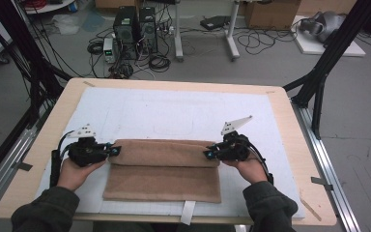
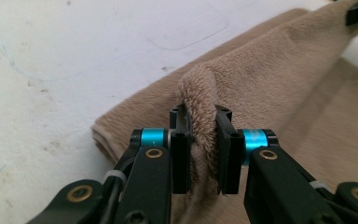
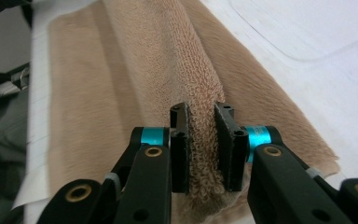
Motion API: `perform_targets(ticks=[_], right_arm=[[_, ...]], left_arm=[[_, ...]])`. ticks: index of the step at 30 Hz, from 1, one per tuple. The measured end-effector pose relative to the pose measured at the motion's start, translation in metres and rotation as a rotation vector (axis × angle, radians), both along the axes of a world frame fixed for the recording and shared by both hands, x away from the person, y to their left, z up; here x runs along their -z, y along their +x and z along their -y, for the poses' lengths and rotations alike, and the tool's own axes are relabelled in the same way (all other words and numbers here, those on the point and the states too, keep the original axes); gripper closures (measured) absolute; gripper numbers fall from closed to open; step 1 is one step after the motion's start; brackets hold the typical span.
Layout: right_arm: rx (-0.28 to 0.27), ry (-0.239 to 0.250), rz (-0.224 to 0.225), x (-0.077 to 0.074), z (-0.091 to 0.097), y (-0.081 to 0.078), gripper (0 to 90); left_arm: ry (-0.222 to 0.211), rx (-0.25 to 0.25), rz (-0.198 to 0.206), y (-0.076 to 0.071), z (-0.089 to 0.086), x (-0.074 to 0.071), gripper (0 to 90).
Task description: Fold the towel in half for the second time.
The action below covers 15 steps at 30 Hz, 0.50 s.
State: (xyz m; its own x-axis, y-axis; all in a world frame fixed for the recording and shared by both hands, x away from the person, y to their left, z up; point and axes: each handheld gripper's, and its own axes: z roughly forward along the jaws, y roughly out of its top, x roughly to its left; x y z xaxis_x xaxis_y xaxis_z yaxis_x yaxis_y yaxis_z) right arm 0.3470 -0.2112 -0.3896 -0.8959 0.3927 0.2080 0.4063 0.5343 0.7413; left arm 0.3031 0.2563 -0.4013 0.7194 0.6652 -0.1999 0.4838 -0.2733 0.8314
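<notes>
My L gripper (image 1: 115,151), mid-left of the high view, is clamped on the towel's (image 1: 164,169) left end; a bunched fold sits pinched between the pads (image 2: 181,140). R gripper (image 1: 207,154), mid-right, is clamped on the opp. end w/ the pile squeezed between its pads (image 3: 231,144). Tan towel lies lower-center on the white mat (image 1: 174,111), far edge lifted in a ridge between both grippers.

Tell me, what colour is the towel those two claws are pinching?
The towel is plain light brown, a tan; the right gripper view shows its looped pile best.
</notes>
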Motion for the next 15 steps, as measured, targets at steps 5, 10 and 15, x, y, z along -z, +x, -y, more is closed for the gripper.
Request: perform_targets(ticks=[5,10,15], right_arm=[[-0.058,0.043,0.03,-0.008,0.005,-0.036,72.2],[-0.029,0.096,0.069,-0.01,0.022,-0.062,63.5],[-0.038,-0.001,0.077,0.002,0.012,-0.062,60.1]], left_arm=[[0.016,0.051,0.049,-0.043,-0.008,-0.004,65.7],[0.02,0.055,0.052,-0.059,-0.015,-0.009,48.5],[0.038,0.066,0.026,-0.052,-0.006,0.003,53.7]])
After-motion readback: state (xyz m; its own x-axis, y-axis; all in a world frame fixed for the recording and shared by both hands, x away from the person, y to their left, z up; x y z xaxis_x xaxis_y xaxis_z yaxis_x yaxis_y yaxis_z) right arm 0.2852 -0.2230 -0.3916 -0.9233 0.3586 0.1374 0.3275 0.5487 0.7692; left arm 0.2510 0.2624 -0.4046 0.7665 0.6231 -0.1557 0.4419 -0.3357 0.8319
